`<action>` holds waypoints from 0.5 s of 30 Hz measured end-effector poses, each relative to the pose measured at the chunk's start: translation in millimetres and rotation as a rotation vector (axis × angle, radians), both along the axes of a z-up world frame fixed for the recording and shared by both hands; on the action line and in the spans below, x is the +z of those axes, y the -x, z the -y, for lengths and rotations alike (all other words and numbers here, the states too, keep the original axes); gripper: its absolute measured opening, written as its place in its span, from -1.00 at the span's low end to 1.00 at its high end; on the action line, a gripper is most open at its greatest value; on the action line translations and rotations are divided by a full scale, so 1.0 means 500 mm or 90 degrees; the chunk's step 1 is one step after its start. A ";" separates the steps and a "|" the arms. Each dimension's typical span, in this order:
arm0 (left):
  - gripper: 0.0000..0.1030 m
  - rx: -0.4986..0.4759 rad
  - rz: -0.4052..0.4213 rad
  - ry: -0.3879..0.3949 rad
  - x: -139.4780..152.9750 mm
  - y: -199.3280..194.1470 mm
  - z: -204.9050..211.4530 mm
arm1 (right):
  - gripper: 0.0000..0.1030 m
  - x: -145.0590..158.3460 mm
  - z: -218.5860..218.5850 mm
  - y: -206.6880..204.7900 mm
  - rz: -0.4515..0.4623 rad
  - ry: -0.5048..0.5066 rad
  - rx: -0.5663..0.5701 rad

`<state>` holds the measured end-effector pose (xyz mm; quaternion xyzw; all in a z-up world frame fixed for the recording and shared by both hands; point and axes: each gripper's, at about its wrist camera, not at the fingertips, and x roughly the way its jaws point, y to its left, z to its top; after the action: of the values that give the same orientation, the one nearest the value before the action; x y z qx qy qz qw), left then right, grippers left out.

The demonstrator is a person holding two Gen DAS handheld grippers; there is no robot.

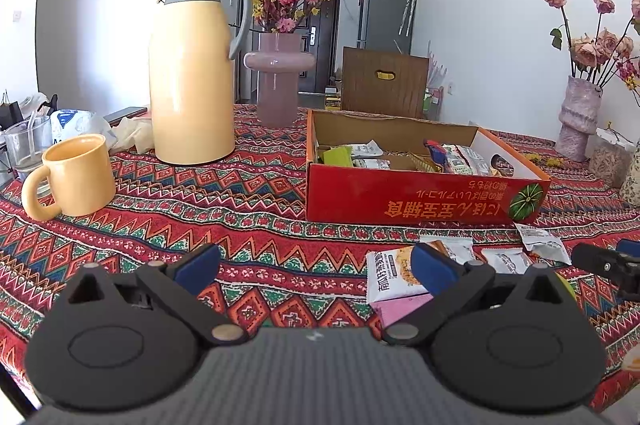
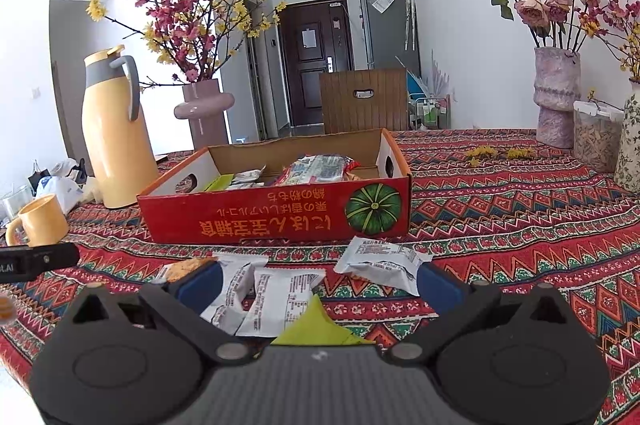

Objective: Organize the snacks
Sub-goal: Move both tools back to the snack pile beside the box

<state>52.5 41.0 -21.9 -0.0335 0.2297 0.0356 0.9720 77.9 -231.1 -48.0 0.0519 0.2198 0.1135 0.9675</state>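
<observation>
Both grippers, left (image 1: 316, 267) & right (image 2: 320, 283), hung w/ jaws wide, holding nothing. Loose snack packets (image 2: 280, 295) lay on worktop just before red box (image 2: 276, 217), partly filled. Best: drop right straight over nearest packet, pinch mid-body, lift clear of neighbours.

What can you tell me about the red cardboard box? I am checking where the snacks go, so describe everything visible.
The red box is a shallow, open cardboard tray, brown inside, with white end walls that have oval hand holes. Its front shows upside-down yellow lettering and a green pumpkin picture. It sits flat on the patterned tablecloth, already holding several snack packets. Neither gripper touches it.
</observation>
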 end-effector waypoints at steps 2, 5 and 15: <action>1.00 -0.001 0.001 0.000 0.000 0.006 0.002 | 1.00 0.002 -0.003 0.006 0.002 -0.002 0.008; 1.00 -0.003 0.001 0.001 0.001 0.015 0.003 | 1.00 0.002 -0.010 0.013 0.002 0.005 0.014; 1.00 -0.002 0.007 0.015 0.004 0.036 -0.009 | 1.00 0.003 -0.018 0.037 -0.010 0.009 0.018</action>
<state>34.7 45.4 -20.0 -0.0448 0.2251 0.0315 0.9728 59.4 -221.8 -46.4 0.0426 0.2286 0.1254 0.9645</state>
